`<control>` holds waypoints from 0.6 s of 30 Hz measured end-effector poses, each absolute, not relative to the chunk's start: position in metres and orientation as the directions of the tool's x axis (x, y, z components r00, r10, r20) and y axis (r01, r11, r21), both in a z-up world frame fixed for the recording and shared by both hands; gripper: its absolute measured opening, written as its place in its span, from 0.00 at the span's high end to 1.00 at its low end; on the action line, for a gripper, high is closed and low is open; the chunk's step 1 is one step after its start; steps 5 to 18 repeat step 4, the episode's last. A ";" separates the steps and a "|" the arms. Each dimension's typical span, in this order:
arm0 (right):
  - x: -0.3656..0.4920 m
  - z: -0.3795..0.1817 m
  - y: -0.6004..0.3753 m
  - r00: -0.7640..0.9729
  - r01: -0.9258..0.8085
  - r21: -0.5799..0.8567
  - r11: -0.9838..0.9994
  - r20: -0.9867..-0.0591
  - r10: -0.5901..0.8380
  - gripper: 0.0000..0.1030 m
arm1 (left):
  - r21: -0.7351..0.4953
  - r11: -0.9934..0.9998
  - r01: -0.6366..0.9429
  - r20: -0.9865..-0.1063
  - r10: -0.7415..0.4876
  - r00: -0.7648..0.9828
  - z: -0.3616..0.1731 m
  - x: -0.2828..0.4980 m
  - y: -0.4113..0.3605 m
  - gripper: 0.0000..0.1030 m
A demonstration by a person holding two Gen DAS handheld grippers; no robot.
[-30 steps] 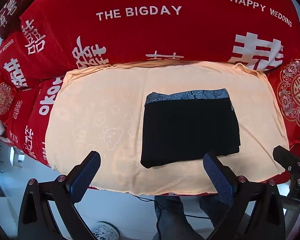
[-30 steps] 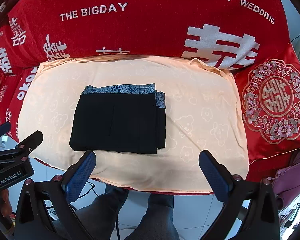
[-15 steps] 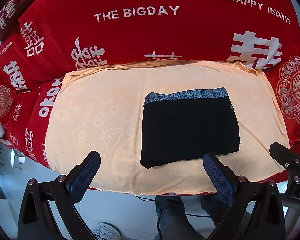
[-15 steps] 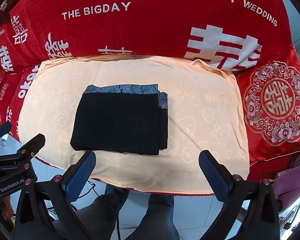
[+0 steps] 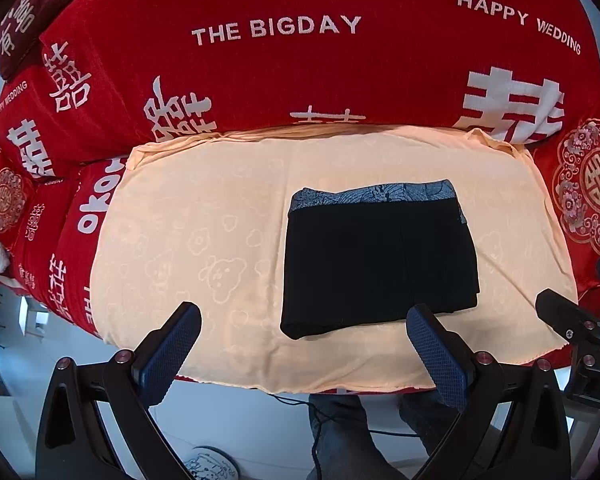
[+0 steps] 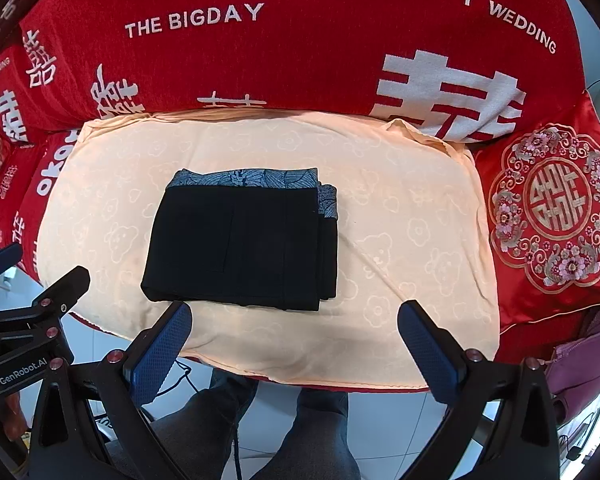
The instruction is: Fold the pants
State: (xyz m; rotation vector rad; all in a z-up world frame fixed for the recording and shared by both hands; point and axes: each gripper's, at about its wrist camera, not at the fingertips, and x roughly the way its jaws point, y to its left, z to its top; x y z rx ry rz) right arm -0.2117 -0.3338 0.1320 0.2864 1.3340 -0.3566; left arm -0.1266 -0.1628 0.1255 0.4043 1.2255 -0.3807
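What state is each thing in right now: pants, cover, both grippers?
Black pants with blue patterned waistband: folded into a compact rectangle, lying flat, untouched.
Peach embossed seat cover: spread over the cushion, slightly wrinkled.
Left gripper: open, empty, hovering short of the pants.
Right gripper: open, empty, apart from the pants.

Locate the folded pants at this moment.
The folded pants lie flat on the peach cushion cover, left of centre in the right wrist view, ahead of both open grippers.
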 end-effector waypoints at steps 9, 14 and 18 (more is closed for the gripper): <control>-0.212 0.132 -0.335 0.195 0.408 -0.001 0.913 -0.977 -0.088 0.00 | 0.089 0.870 0.485 -0.952 -0.068 0.298 0.129 -0.126 -0.164 0.00; -0.212 0.132 -0.335 0.195 0.408 -0.001 0.913 -0.977 -0.088 0.00 | 0.089 0.870 0.485 -0.952 -0.068 0.298 0.129 -0.126 -0.164 0.00; -0.212 0.132 -0.335 0.195 0.408 -0.001 0.913 -0.977 -0.088 0.00 | 0.089 0.870 0.485 -0.952 -0.068 0.298 0.129 -0.126 -0.164 0.00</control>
